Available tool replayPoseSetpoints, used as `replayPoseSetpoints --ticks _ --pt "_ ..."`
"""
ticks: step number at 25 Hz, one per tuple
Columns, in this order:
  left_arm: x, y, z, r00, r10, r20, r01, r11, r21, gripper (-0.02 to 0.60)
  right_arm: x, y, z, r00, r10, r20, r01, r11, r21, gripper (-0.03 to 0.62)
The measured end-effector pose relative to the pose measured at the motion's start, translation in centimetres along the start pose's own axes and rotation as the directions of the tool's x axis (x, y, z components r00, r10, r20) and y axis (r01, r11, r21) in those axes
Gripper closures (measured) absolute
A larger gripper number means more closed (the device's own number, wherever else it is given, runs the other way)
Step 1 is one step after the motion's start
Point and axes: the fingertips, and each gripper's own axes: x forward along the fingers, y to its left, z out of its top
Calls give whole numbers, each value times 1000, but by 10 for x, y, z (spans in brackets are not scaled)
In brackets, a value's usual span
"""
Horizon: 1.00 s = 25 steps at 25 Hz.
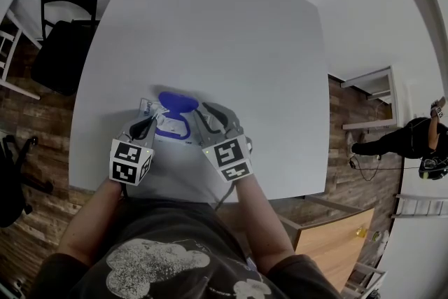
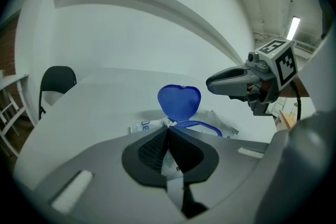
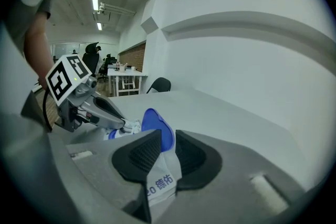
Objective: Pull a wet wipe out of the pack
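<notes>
**Wipe pack pinched at both ends near the counter's front edge**

The pack [image 1: 170,132] lies on the white counter [image 1: 231,45], close to the edge nearest the person. Its blue lid [image 2: 179,101] stands open. Beyond it a wide stretch of counter reaches to the far edge and out to both sides.

The left hand-held gripper [image 2: 168,134] is fully closed on the thin wrapper at the pack's left end. The right hand-held gripper [image 3: 167,139] has its jaws narrowly parted and clamps the wrapper at the right end. The two point inward, with the lid between them.

A black chair [image 1: 64,31] stands off the counter's far left corner. A white shelf [image 1: 371,98] and a wooden cabinet [image 1: 336,238] stand off its right side. All three are well apart from the pack.

The wrapper reads "20 德佑" between the right jaws and "De" on the part beyond the left jaws.
</notes>
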Motion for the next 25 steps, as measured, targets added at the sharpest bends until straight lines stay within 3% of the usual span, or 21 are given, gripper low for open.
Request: replayPoseSetpoints --ticks 5,12,20,25 --pt "-1 1 0 1000 -1 1 1 1000 -6 562 -6 35 -2 997 80 -23 -80 997 -1 519" --pt "1 1 -3 1000 -12 -3 12 1000 -4 561 15 76 -23 974 185 -134 -181 983 40 517" --pt "1 1 -4 1000 -24 -10 24 1000 -9 561 36 88 -35 948 228 -221 -212 973 95 497" --pt "0 0 -5 999 -32 -11 32 999 -10 561 42 81 -43 944 170 -285 -155 985 73 512"
